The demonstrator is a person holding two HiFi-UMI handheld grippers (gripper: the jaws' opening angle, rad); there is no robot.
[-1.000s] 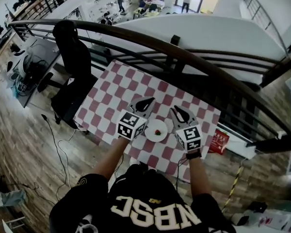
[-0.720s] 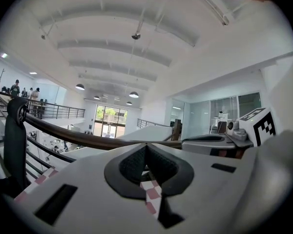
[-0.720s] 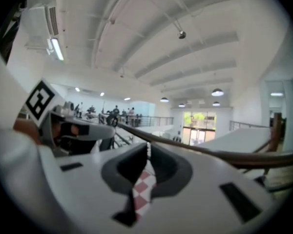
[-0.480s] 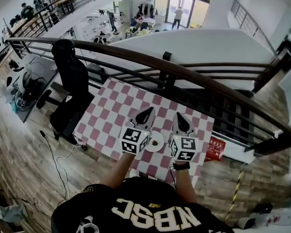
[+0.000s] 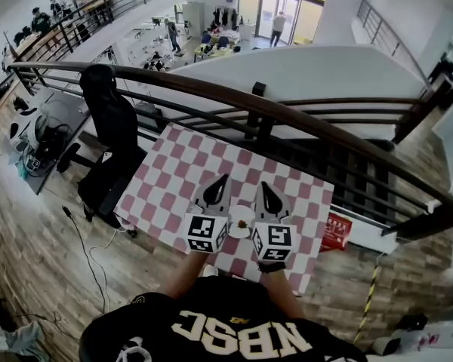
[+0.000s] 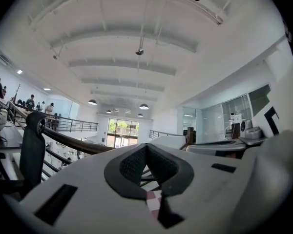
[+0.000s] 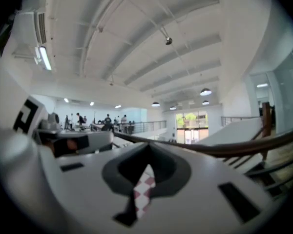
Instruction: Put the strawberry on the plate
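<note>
Checkered table [image 5: 170, 179]: strawberry [image 5: 242, 223] on plate [image 5: 235, 231]; left claw [image 5: 222, 179], right claw [image 5: 263, 185] both together, empty.

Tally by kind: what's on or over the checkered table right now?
Round white plate: 1
Small red strawberry, on that plate: 1
White handheld grippers, both shut: 2 (left claw, right claw)
Total: 4

The small square table with a red and white checked cloth [image 5: 174, 176] stands on the brown wood floor [image 5: 45, 255], with a dark rail [image 5: 211, 90] on its far side, and a small round white plate [image 5: 236, 216] lies on the cloth close to the near edge.
</note>
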